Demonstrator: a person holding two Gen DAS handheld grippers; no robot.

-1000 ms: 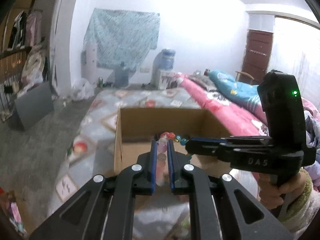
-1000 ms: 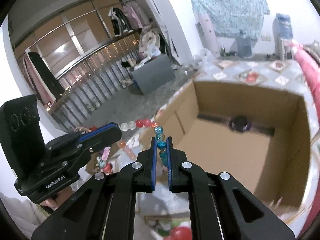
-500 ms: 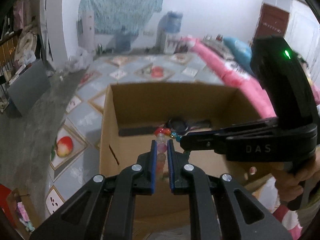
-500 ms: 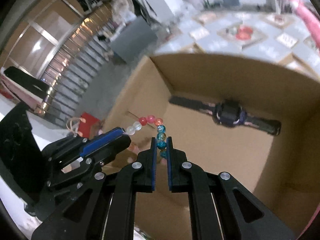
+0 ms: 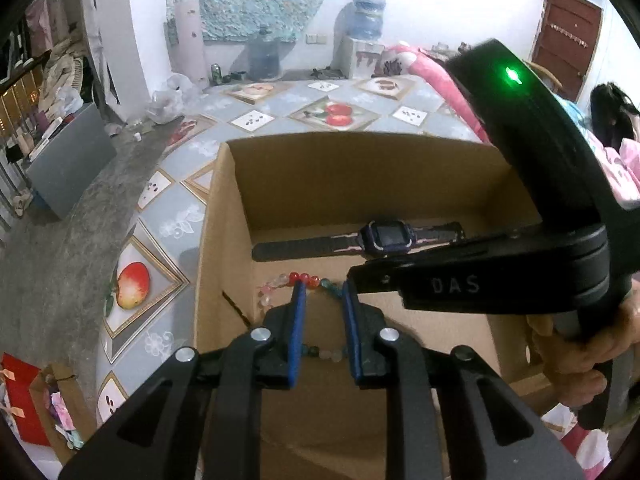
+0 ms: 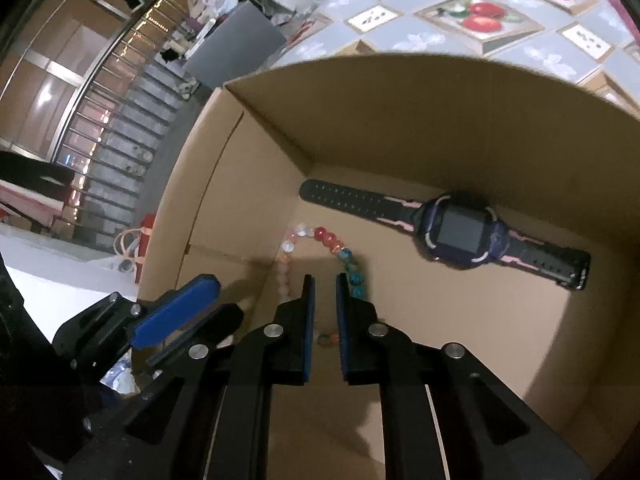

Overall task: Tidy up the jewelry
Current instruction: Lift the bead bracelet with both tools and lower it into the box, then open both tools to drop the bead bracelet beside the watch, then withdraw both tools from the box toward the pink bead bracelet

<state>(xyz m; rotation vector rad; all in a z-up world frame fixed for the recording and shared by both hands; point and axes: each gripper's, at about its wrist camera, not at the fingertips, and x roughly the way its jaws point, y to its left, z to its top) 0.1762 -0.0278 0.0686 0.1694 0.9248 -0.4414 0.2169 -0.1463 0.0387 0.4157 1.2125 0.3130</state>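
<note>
A bead bracelet [image 5: 298, 280] [image 6: 334, 246] of red, clear and teal beads lies on the floor of an open cardboard box [image 5: 224, 216] [image 6: 256, 160]. A dark watch [image 5: 384, 236] [image 6: 456, 232] lies flat behind it in the box. My left gripper [image 5: 322, 294] is open just above the bracelet, holding nothing. My right gripper [image 6: 322, 284] is open too, over the same bracelet, which lies loose beneath it. Each gripper shows in the other's view: the right one [image 5: 350, 284] and the left one [image 6: 192, 298].
The box stands on a tabletop with a fruit-patterned cloth [image 5: 132, 280] [image 6: 480, 16]. A grey box [image 5: 68, 160] and clutter lie on the floor to the left. A bed with pink bedding [image 5: 424, 60] lies to the right.
Both grippers lowered into the box with the bracelet stretched between them, then opened. The bracelet now rests on the box floor, free of both.
</note>
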